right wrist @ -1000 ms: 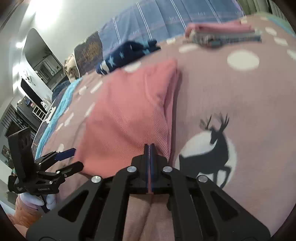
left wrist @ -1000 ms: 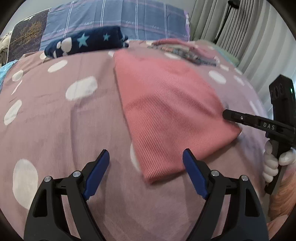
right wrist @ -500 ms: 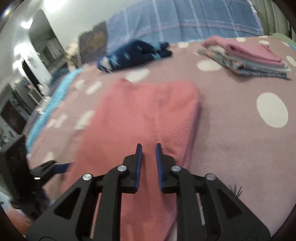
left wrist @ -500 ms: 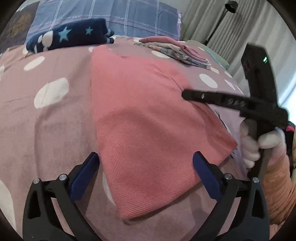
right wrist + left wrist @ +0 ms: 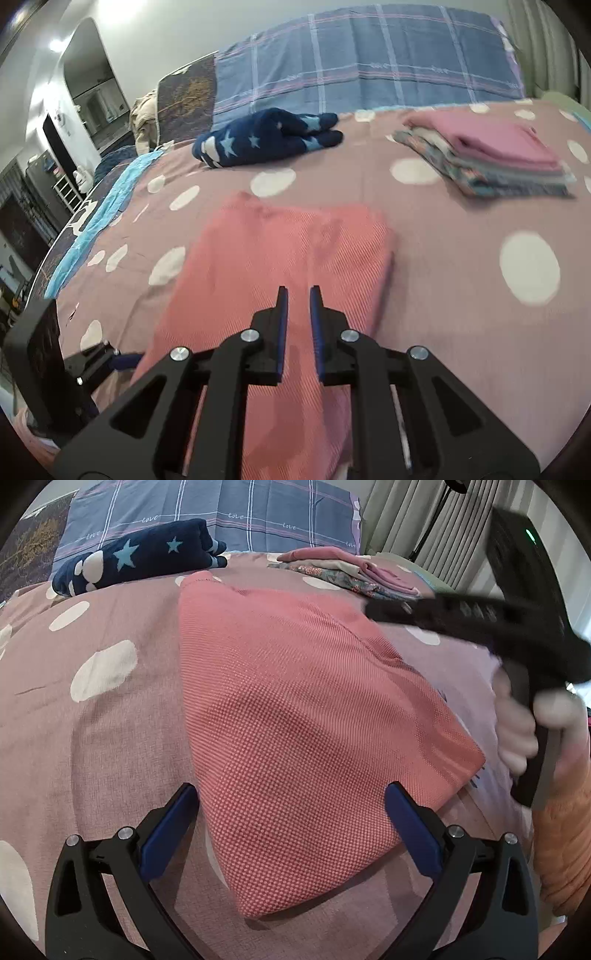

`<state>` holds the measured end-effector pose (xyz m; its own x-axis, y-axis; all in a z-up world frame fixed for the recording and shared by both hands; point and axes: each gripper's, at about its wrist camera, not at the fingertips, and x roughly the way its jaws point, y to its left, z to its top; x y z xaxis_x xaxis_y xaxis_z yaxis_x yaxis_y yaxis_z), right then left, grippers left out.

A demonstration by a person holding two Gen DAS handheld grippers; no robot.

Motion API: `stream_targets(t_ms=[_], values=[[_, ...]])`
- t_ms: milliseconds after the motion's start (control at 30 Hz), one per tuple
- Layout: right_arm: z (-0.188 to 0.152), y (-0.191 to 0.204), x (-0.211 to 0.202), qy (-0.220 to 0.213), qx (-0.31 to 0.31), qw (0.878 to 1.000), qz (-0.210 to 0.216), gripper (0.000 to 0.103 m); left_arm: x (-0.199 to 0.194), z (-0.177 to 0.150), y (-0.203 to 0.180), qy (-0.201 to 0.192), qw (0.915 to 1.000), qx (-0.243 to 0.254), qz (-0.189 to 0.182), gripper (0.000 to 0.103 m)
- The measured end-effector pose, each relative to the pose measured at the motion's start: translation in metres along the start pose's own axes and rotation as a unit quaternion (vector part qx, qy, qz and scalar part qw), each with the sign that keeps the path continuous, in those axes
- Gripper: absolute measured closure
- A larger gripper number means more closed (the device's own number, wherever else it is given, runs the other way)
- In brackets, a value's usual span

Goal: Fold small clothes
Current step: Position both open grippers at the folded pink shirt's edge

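A folded salmon-pink knit garment (image 5: 295,709) lies flat on the spotted mauve bedspread (image 5: 92,738); it also shows in the right wrist view (image 5: 280,251). My left gripper (image 5: 291,797) is open wide and empty, its blue pads straddling the garment's near corner. My right gripper (image 5: 295,295) hovers over the garment, jaws slightly apart and holding nothing. It shows from the left wrist view (image 5: 373,609) over the garment's far right edge.
A stack of folded clothes (image 5: 491,158) topped by a pink piece sits at the back right. A navy star-patterned garment (image 5: 266,140) lies at the back. Blue plaid pillows (image 5: 369,55) line the headboard. The bed's left edge has a turquoise border (image 5: 99,221).
My right gripper let go of the garment's edge, opened slightly and lifted up over the garment. My left gripper moved forward so its open pads straddle the near corner.
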<state>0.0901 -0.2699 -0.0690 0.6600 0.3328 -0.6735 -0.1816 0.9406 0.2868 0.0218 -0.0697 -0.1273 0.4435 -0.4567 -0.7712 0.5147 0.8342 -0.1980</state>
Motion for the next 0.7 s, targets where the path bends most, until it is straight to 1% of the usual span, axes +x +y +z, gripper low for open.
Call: stream_targets(t_ms=[67,100,133,167,200,233,267,300,333,400,433,467,600,633,700], values=[[0.007,0.000,0.011,0.011,0.001,1.000,0.002,0.089,0.001,0.000,-0.001,0.001,1.0000,0.003,0.003,0.002],[0.012,-0.002,0.021,0.022,0.000,1.000,-0.010,0.089,0.002,0.000,-0.002,0.002,1.0000,0.004,0.005,0.002],[0.014,-0.003,0.028,0.029,-0.004,0.999,-0.027,0.089,0.002,0.000,-0.002,0.003,1.0000,0.005,0.006,0.002],[0.015,-0.006,0.038,0.040,-0.011,0.997,-0.062,0.089,0.002,0.000,-0.002,0.003,1.0000,0.005,0.006,0.002],[0.016,-0.013,0.050,0.050,-0.021,0.993,-0.107,0.090,0.002,0.000,-0.002,0.003,1.0000,0.005,0.006,0.002],[0.015,-0.020,0.056,0.053,-0.020,0.991,-0.117,0.098,0.003,0.000,-0.002,0.003,1.0000,0.005,0.006,0.002],[0.015,-0.028,0.058,0.053,-0.010,0.993,-0.108,0.099,0.003,0.000,-0.002,0.004,1.0000,0.006,0.006,0.002],[0.015,-0.035,0.053,0.046,0.013,0.995,-0.087,0.099,0.003,0.000,-0.002,0.003,1.0000,0.006,0.005,0.002],[0.015,-0.039,0.046,0.037,0.027,0.996,-0.077,0.099,0.002,0.000,-0.001,0.003,1.0000,0.005,0.004,0.002],[0.013,-0.044,0.024,0.012,0.039,0.996,-0.077,0.090,0.000,0.000,0.002,0.000,1.0000,0.000,-0.003,0.002],[0.012,-0.046,0.015,0.004,0.043,0.996,-0.075,0.079,-0.001,0.000,0.004,-0.002,1.0000,-0.005,-0.008,0.002],[0.009,-0.051,0.004,-0.002,0.053,0.997,-0.064,0.068,-0.003,0.001,0.005,-0.004,0.9999,-0.008,-0.012,0.002],[-0.005,-0.071,-0.016,0.015,0.094,0.995,-0.026,0.064,-0.018,0.005,0.012,-0.021,0.9990,-0.024,-0.031,0.002],[-0.008,-0.073,-0.017,0.019,0.101,0.995,-0.019,0.061,-0.024,0.008,0.014,-0.030,0.9987,-0.024,-0.032,0.002],[-0.015,-0.076,-0.020,0.029,0.110,0.994,-0.004,0.059,-0.032,0.013,0.017,-0.041,0.9986,-0.020,-0.026,0.002]])
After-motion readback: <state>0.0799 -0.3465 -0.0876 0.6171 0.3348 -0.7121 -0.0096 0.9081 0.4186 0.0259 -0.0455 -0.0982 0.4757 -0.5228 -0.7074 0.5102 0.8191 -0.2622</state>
